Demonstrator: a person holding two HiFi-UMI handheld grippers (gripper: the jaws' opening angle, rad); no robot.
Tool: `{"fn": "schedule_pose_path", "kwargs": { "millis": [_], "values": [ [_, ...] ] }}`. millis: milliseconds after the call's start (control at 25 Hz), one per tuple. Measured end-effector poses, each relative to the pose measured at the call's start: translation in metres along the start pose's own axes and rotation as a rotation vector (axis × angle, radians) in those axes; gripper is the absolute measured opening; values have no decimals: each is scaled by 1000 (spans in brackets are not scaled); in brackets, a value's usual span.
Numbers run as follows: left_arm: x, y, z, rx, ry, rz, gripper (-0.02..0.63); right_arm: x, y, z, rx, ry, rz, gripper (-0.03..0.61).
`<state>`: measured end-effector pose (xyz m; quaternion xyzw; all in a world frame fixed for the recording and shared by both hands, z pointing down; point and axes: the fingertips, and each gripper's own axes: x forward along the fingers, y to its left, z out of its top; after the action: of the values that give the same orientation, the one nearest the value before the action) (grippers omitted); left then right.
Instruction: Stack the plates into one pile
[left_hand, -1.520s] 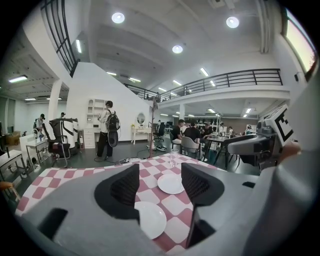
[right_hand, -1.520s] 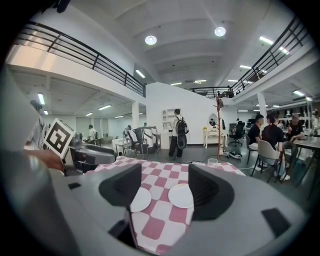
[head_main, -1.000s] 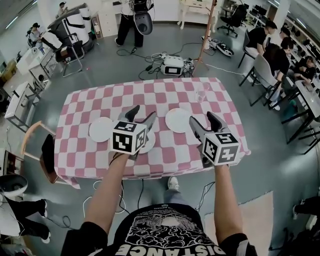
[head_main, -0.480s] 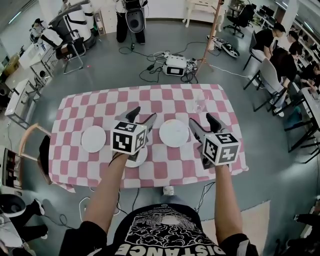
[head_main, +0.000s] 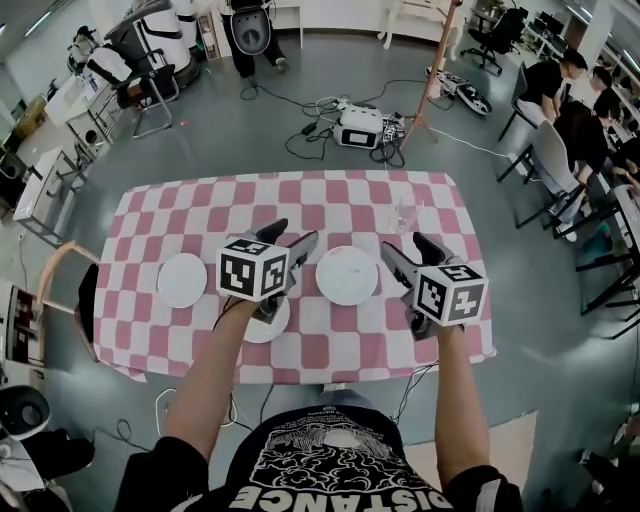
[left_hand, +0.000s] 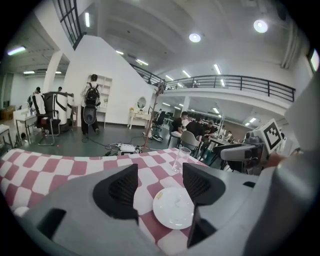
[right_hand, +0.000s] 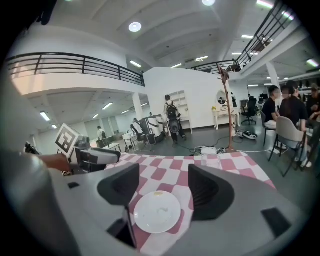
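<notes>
Over table (head_main: 150, 210) | glass (head_main: 405, 212) near centre plate (head_main: 348, 275) | left tongs (head_main: 292, 233) wide | right tongs (head_main: 404, 243) opening, empty

Left plate (head_main: 182, 280), middle plate (head_main: 264, 328), right plate (head_main: 347, 275) lie flat, unstacked.

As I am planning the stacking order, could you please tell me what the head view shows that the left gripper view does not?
Only the head view: the left plate and the near plate, partly hidden under the left claw. Only the left gripper view: the balcony railing and the ceiling lights. Both: the right plate, the glass and the checked tablecloth.
</notes>
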<state>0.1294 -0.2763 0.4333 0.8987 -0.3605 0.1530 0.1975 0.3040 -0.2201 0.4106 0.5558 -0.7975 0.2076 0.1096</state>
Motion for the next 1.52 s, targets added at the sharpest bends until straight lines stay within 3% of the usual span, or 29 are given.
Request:
{"fn": "schedule_pose_path", "kwargs": {
  "millis": [360, 600, 920, 1120, 1280, 1520],
  "values": [
    [24, 6, -16, -224, 79, -118, 299, 21, -13, -19, 118, 94, 115, 307],
    [38, 7, -49, -353, 206, -185, 298, 34, -15, -36, 174, 170, 192, 302],
    [55, 12, -77, -536, 250, -231, 296, 50, -24, -60, 312, 256, 277, 298],
    [67, 8, -101, -579, 333, -266, 296, 58, -32, -81, 406, 307, 316, 288],
    [75, 6, -111, -669, 361, -302, 296, 65, -34, -100, 460, 361, 345, 287],
    [81, 4, -129, -700, 420, -320, 296, 73, -34, -131, 509, 461, 381, 287]
  ]
}}
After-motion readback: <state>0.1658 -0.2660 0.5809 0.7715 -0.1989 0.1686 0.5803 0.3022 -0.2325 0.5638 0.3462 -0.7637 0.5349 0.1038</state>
